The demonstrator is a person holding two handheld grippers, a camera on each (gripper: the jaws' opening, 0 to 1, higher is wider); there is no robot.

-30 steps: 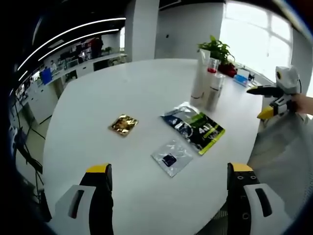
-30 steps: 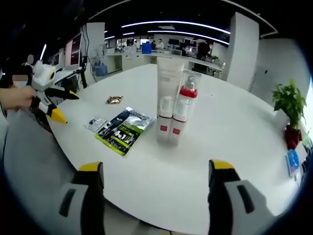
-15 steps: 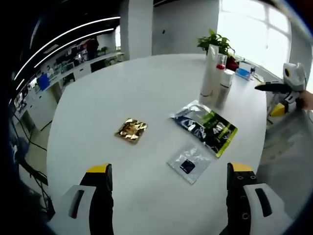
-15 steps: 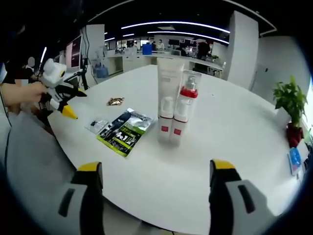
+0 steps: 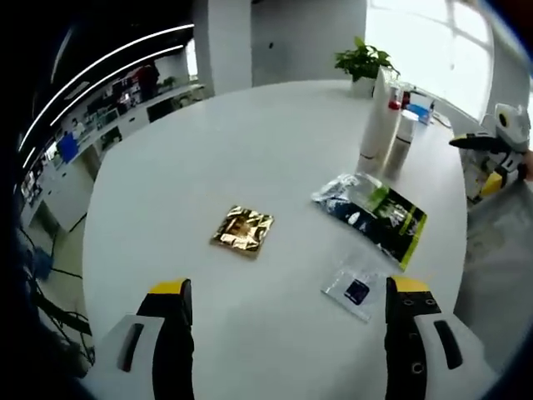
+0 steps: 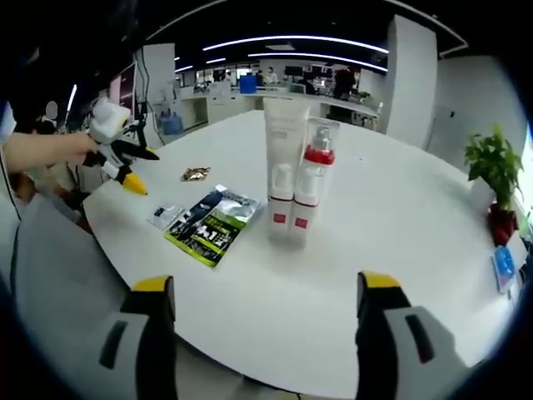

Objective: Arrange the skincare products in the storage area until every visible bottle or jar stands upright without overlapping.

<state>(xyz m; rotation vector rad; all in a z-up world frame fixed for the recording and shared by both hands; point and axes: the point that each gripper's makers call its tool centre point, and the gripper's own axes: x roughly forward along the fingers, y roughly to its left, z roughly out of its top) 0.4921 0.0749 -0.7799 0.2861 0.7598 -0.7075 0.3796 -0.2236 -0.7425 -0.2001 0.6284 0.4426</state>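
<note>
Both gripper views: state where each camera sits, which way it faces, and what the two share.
Left gripper view: rides the left gripper, looking across the white table at the gold sachet; its own open jaws rise below, and the right gripper shows at right.
Right gripper view: rides the right gripper, facing the upright bottles; own jaws open, left gripper and a hand at left.
Shared: table, bottles, green-black packet, gold sachet.

Left claw [image 5: 283, 312] spread wide, right claw [image 6: 265, 308] spread wide
</note>
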